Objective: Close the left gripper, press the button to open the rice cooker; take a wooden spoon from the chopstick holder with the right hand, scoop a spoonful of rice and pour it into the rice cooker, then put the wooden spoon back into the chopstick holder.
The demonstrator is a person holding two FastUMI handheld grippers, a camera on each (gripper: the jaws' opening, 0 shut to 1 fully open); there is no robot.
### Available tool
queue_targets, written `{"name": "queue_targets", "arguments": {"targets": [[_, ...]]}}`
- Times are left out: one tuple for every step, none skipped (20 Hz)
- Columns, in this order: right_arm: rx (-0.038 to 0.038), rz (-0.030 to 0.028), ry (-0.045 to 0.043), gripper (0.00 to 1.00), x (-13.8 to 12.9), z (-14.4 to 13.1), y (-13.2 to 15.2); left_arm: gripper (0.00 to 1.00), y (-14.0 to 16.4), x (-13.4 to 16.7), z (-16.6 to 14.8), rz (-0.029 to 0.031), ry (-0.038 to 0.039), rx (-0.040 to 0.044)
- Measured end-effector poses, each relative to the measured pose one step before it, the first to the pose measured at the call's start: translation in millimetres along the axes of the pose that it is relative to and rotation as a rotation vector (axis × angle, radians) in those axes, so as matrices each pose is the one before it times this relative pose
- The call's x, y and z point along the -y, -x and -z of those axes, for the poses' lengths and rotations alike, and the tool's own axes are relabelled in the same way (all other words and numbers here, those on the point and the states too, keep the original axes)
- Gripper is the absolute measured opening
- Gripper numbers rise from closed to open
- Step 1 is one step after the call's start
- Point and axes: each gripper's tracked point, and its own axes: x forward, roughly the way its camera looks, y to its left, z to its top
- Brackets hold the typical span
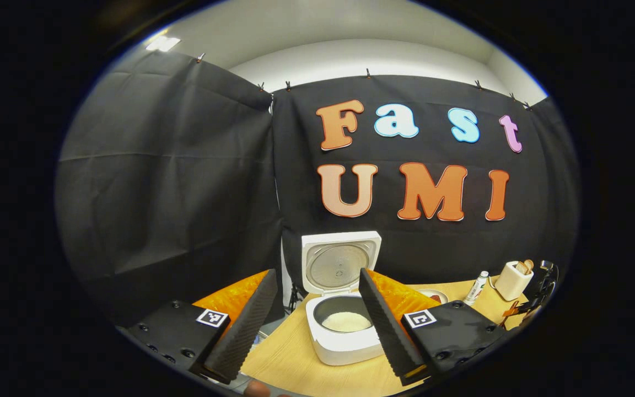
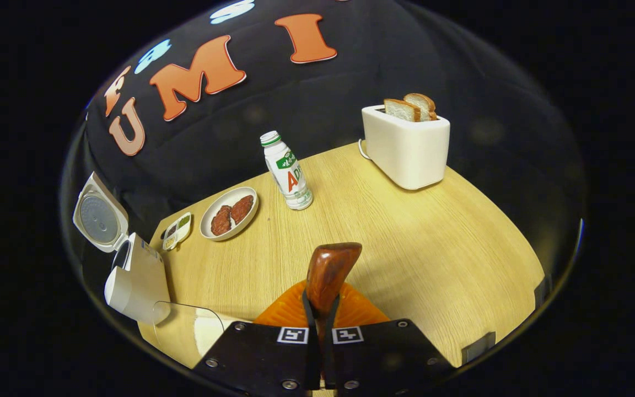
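Observation:
The white rice cooker (image 1: 345,342) stands open on the wooden table, its lid (image 1: 339,264) raised and white rice (image 1: 346,321) in the pot. My left gripper (image 1: 317,331) hovers in front of and above it, open, with nothing between its fingers. In the right gripper view my right gripper (image 2: 322,317) is shut on a glossy brown wooden spoon (image 2: 328,273), which sticks up and forward from the fingers over the table. The rice cooker (image 2: 135,281) sits at the far left of that view with its lid (image 2: 97,218) up. A clear container of rice (image 2: 196,328) lies low on the left beside the gripper.
A white toaster (image 2: 405,146) holding two bread slices stands at the back right. A small white bottle (image 2: 289,172), a plate with meat pieces (image 2: 229,213) and a small sauce dish (image 2: 177,231) line the back. The toaster (image 1: 513,278) and bottle (image 1: 476,286) stand right of the cooker.

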Motion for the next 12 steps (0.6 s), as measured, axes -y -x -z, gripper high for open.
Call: {"name": "queue_targets", "arguments": {"targets": [[0.02452, 0.00161, 0.00422, 0.02, -0.67, -6.51, 5.00, 1.00, -0.36, -0.51, -0.69, 0.00386, 0.00071, 0.00599], [0.02074, -0.00176, 0.00130, 0.02, -2.37, -4.94, 5.72, 0.99, -0.89, 1.39, -0.53, 0.00718, 0.00326, 0.00484], [0.02097, 0.00382, 0.00082, 0.01, -1.26, -7.20, 6.86, 0.99, -0.94, 0.90, 0.43, 0.00869, 0.00343, 0.00055], [0.02165, 0.00857, -0.00330, 0.01, -0.40, -6.44, 6.07, 0.98, -2.10, 0.11, 2.12, 0.00658, 0.00086, -0.00627], [0.02181, 0.00315, 0.00065, 0.01, -2.11, -8.59, 7.00, 1.00, -1.70, -0.75, 2.23, 0.00560, 0.00000, -0.01043], [0.02527, 0.00093, 0.00387, 0.02, -2.29, -7.29, 9.26, 1.00, -1.13, -0.63, 0.99, 0.01148, 0.00162, -0.00532], [0.02762, 0.00136, 0.01018, 0.01, -3.00, -9.08, 8.55, 0.98, -1.23, 0.10, -0.67, 0.01360, 0.00342, -0.00103], [0.02735, 0.00519, 0.01326, 0.01, -2.26, -8.86, 8.23, 0.99, -1.87, -0.69, -0.56, 0.01123, 0.00201, 0.00050], [0.02929, 0.00443, 0.01216, 0.01, -3.54, -9.38, 7.90, 1.00, -1.27, -1.68, -0.54, 0.00897, -0.00140, 0.00111], [0.02483, -0.00170, 0.00776, 0.02, -4.94, -7.66, 9.07, 1.00, -1.65, -3.08, 0.15, 0.00750, -0.00378, 0.00190], [0.01637, -0.01145, 0.00270, 0.01, -8.42, -6.53, 8.69, 1.00, -1.81, -1.09, -1.90, 0.00956, -0.00348, 0.00164], [0.01756, -0.01709, -0.00283, 0.01, -10.34, -5.37, 8.21, 1.00, -2.01, -1.54, 0.98, 0.01124, -0.00274, 0.00003]]}}
